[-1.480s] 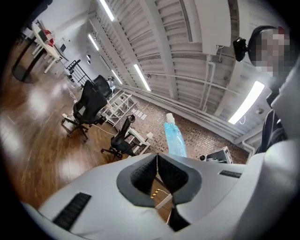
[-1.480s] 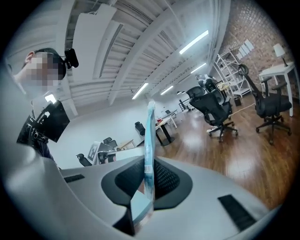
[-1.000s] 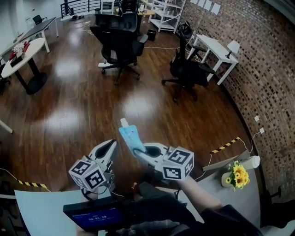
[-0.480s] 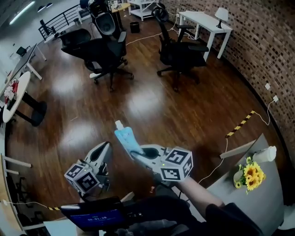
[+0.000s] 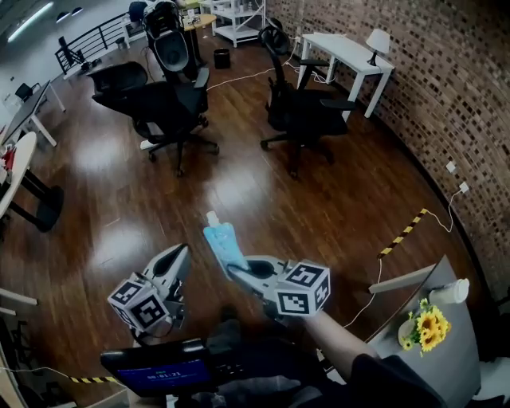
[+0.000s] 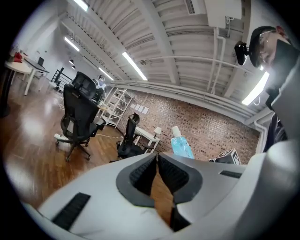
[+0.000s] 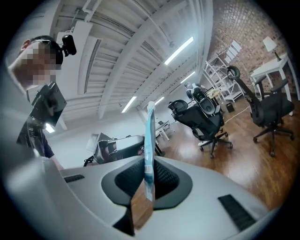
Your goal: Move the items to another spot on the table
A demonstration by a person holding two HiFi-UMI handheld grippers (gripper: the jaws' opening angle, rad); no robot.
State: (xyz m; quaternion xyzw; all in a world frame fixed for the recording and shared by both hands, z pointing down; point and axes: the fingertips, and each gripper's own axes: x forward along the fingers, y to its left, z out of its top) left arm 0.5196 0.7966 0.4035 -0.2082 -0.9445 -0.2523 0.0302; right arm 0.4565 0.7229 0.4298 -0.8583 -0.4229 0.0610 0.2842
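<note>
The right claw [image 5: 237, 269] is clamped on a blue spouted pouch [image 5: 222, 241] over the wooden floor [image 5: 335, 199]; the left claw [image 5: 180, 252] is pressed together, empty.

Open-plan office, loft/industrial fit-out. Evidence:
- Two black swivel office chairs [image 5: 163, 107] on a dark wood plank floor [image 5: 239, 199].
- White desk [image 5: 344, 49] with a small white lamp [image 5: 376, 40], against an exposed brick wall [image 5: 454, 88].
- White open shelving [image 5: 239, 14] at the far end.
- Round white table [image 5: 14, 163] on a black pedestal at left, black railing [image 5: 88, 48] beyond it.
- Wall sockets [image 5: 463, 186] with cables trailing down, and yellow-black hazard tape [image 5: 406, 231] on the floor.
- Bare ribbed ceiling decking [image 6: 154, 37] with strip lights [image 6: 133, 65] and exposed pipes [image 6: 215, 70].
- Sunflowers in a vase [image 5: 426, 327] on a grey table [image 5: 460, 352].
</note>
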